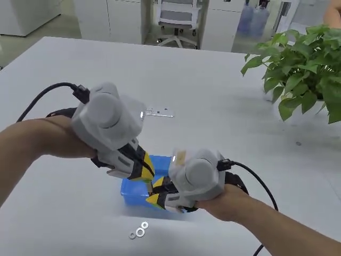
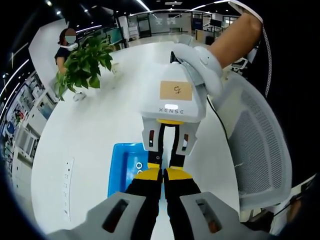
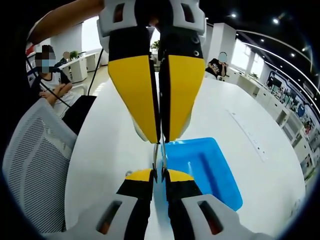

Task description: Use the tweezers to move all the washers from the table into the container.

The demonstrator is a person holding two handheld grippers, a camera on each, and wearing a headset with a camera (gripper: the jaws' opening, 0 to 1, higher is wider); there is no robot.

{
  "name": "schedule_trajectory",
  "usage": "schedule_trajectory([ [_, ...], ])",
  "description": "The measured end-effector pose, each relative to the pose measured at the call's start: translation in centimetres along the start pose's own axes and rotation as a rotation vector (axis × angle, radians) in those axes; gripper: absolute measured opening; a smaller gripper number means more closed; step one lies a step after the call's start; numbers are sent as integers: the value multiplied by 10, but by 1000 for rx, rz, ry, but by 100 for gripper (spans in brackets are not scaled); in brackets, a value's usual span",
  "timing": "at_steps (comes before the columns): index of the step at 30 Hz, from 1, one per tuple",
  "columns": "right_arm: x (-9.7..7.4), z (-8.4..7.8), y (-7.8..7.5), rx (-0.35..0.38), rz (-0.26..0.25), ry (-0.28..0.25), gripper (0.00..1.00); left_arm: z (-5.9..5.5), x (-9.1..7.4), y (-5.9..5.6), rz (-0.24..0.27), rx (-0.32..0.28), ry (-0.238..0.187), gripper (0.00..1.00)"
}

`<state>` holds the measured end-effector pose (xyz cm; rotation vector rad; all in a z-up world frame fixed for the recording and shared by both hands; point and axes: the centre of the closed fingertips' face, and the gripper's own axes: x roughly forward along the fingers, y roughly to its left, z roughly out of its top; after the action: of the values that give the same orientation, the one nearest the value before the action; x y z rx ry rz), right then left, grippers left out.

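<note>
Blue container (image 1: 133,193) on the white table (image 1: 213,96), directly beneath both grippers; left gripper (image 2: 163,173) and right gripper (image 3: 159,175) held tip to tip above it; jaws of the left almost closed, pinching thin metal tweezers (image 3: 157,159); jaws of the right narrowed to a sliver around the tweezers' lower end; a few small washers (image 1: 139,231) loose on the table just on the near side of the container, clustered close together; potted plant (image 1: 303,64) well apart at far right.
</note>
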<state>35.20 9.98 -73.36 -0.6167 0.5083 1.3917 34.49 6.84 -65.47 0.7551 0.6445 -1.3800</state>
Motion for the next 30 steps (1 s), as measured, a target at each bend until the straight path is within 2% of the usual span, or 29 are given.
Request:
schedule_trajectory([
  [13,13,-13,22,3,44,15,11,-18,11,-18,-19,-38,16,6],
  [19,19,-17,31,9,65,17,11,-23,17,-26,-26,-57,12,6],
  [30,31,-23,44,24,92,18,12,-34,24,-35,-31,-83,18,6],
])
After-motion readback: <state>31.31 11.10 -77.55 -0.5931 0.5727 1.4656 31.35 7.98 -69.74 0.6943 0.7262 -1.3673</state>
